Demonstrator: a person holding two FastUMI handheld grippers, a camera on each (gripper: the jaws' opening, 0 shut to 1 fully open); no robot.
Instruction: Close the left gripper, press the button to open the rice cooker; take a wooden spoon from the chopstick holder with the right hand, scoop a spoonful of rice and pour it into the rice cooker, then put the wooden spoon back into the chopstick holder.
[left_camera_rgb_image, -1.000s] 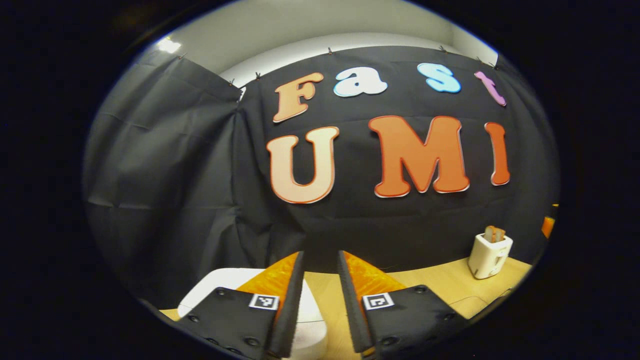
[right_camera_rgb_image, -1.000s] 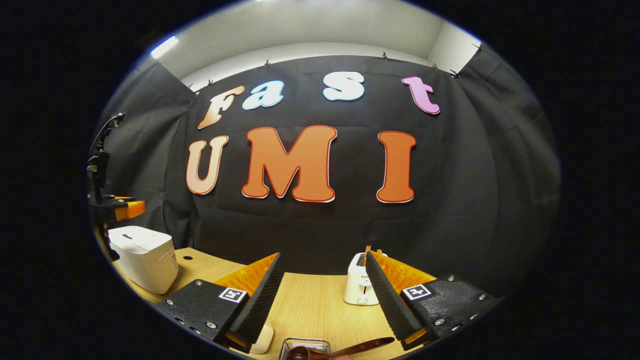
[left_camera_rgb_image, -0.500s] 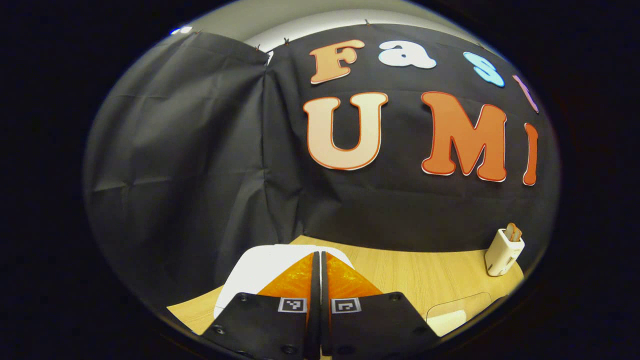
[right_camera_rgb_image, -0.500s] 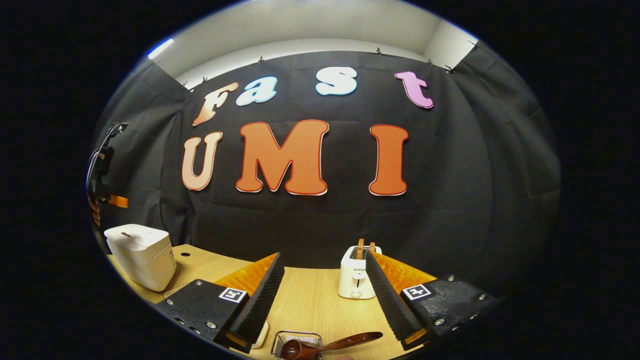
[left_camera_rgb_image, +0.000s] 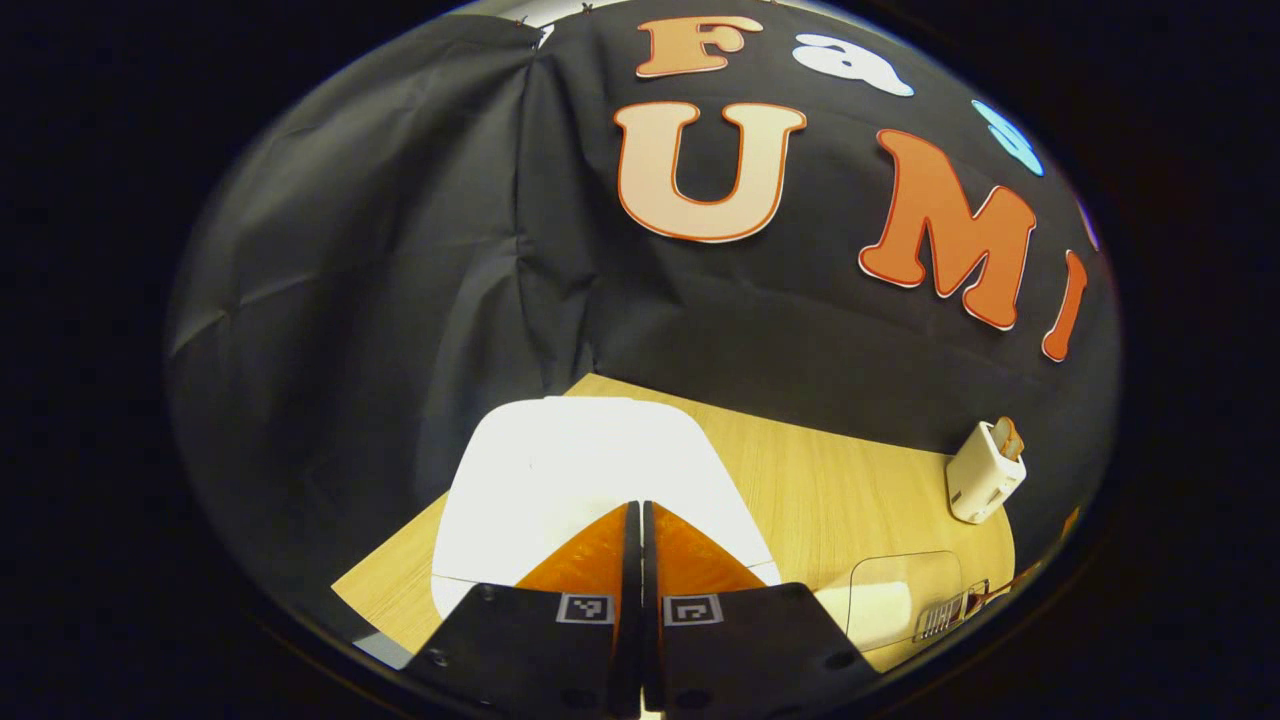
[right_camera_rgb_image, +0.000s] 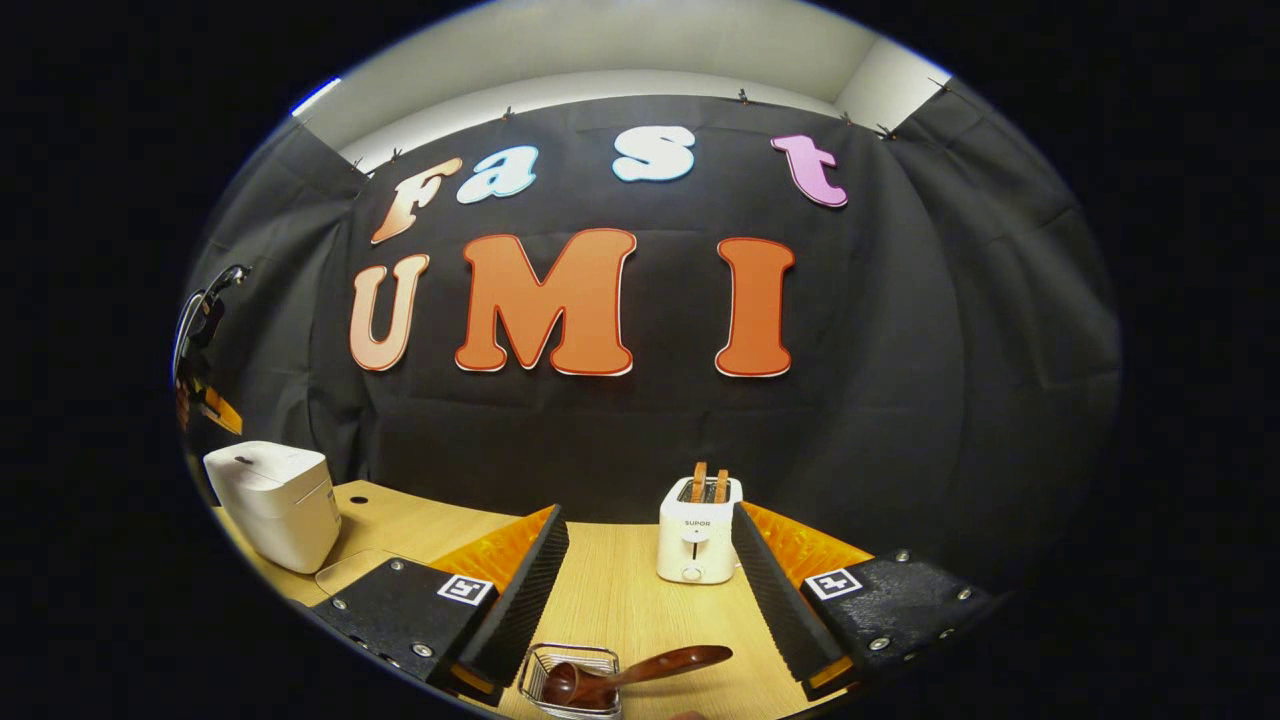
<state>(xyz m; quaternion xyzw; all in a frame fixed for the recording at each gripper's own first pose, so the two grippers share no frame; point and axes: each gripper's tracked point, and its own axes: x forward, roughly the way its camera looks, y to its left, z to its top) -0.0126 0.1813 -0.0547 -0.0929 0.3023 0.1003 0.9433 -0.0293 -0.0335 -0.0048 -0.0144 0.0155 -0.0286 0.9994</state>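
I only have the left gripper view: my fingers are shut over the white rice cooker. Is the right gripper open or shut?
Observer: The right gripper is open, with nothing between its fingers.
Operator: Where is the wooden spoon?
Observer: The wooden spoon lies tilted in the wire holder, bowl inside, handle sticking out towards the right finger.
Operator: Is the cooker lid up yet?
Observer: No, the rice cooker has its lid down, seen from the side in the right gripper view.
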